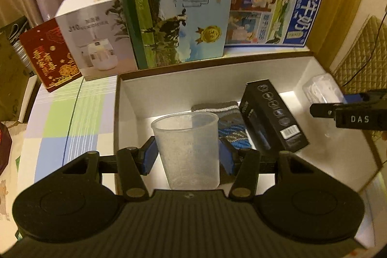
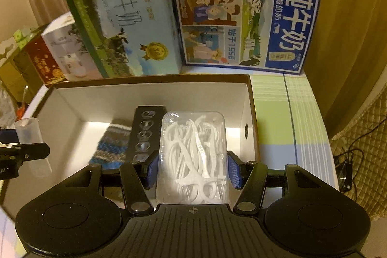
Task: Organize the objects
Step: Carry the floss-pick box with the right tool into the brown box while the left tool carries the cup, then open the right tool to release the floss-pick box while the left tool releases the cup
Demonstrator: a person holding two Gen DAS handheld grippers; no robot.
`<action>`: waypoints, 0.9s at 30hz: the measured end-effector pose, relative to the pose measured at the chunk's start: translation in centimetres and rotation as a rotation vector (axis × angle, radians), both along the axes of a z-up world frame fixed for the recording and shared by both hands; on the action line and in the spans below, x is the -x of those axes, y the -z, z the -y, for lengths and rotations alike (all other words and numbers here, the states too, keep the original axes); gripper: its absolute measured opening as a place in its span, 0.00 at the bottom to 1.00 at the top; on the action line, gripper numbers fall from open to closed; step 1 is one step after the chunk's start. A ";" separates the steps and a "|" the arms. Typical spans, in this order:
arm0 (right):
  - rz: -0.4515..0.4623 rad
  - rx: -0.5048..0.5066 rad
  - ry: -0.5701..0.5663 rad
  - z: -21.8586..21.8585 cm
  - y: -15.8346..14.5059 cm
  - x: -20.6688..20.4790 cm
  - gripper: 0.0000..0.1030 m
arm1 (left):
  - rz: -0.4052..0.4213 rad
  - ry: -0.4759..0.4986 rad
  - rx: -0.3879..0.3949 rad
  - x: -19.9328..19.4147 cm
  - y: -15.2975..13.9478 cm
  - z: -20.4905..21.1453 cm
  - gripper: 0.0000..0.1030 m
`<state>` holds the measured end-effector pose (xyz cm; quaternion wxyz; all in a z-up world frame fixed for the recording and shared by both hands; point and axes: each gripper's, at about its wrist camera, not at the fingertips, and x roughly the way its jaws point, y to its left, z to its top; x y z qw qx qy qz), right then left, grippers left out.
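Step in hand: both items are carried over the open white-lined storage box (image 1: 128, 98) and appear ready to be set down. Left gripper (image 1: 187, 156): clenched on a clear plastic cup (image 1: 186, 144), upright, blue pads pressed to either side of it, held above the near-left part of the box. Box contents, left to right: a striped knitted cloth, probably a sock (image 1: 229, 122), lying on the floor; a black carton (image 1: 273, 113), tilted, resting just beside and partly over the cloth. Right gripper (image 2: 192, 166): clenched on a clear case of white floss picks (image 2: 193, 156), held above the right part of the box, near the right wall. Next move, as judged: lower the cup onto the bare floor at the near left and loosen the pads once it stands; lower the case into the gap between the black carton and the right wall. In the way: the tilted carton narrows that gap, and the two grippers work close together over one box. Around: a checked tablecloth (image 1: 72, 117); behind the box, a red box (image 1: 48, 57), a white appliance box (image 1: 96, 40), a green milk carton (image 1: 174, 9), a blue milk carton (image 1: 273, 9); curtains beyond.
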<state>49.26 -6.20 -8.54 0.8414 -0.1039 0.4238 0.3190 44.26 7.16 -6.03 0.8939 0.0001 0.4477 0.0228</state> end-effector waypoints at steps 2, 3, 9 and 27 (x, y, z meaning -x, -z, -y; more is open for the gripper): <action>-0.002 0.009 -0.002 -0.6 0.4 -0.8 0.52 | -0.014 0.003 -0.011 -1.1 0.7 -0.1 0.48; -0.003 0.014 -0.005 -1.0 0.7 -1.2 0.52 | -0.022 0.004 -0.015 -1.7 1.1 -0.1 0.48; 0.009 0.050 -0.022 -2.7 1.8 -2.8 0.52 | -0.058 0.013 -0.042 -4.0 2.7 -0.4 0.48; 0.076 0.076 -0.064 -3.5 1.5 -3.5 0.74 | -0.108 0.032 -0.077 -6.8 5.1 -0.3 0.48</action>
